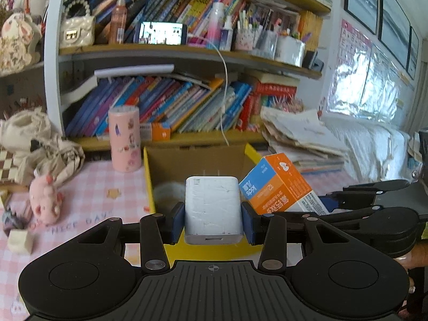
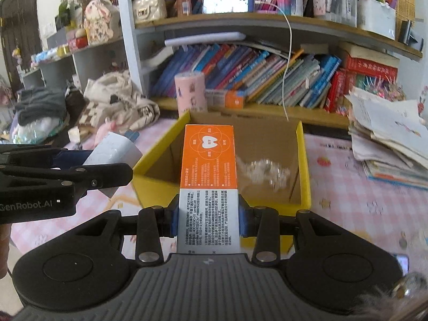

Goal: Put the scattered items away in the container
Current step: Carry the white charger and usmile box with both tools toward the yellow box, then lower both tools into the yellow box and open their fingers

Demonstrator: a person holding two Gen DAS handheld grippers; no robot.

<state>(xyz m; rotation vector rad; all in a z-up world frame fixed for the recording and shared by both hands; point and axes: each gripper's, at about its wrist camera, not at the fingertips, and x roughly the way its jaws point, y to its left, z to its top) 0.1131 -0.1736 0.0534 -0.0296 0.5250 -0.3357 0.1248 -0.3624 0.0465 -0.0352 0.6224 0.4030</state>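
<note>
A white charger [image 1: 214, 208] is clamped between the 2 blue pads of the left tool [image 1: 213, 220], its prongs pointed away from the camera, and it is held over the near left part of the yellow box [image 1: 149, 176]. An orange, blue and white carton [image 2: 208, 179] is gripped at its white end by the right tool [image 2: 208, 220], with its orange end reaching out over the box's open top. In the left view the carton [image 1: 278, 184] is seen tilted just right of the charger, and the right tool [image 1: 379, 203] comes in from the right edge. In the right view the charger [image 2: 112, 152] and the left tool [image 2: 64, 176] are seen at the left, just outside the box's left wall [image 2: 160, 144]. Something clear and crumpled [image 2: 263, 172] lies on the brown floor of the box. The box sits on a tabletop [image 1: 101, 195] covered in pink check cloth. On the cloth, left of the box, a pink plush toy [image 1: 45, 200] and a small pale block [image 1: 20, 240] are seen. A pink tumbler [image 1: 124, 139] stands beyond the box's far left corner. Behind it, a shelf [image 1: 187, 136] is packed with books, and a stack of papers [image 1: 302, 136] is piled at the right.
</note>
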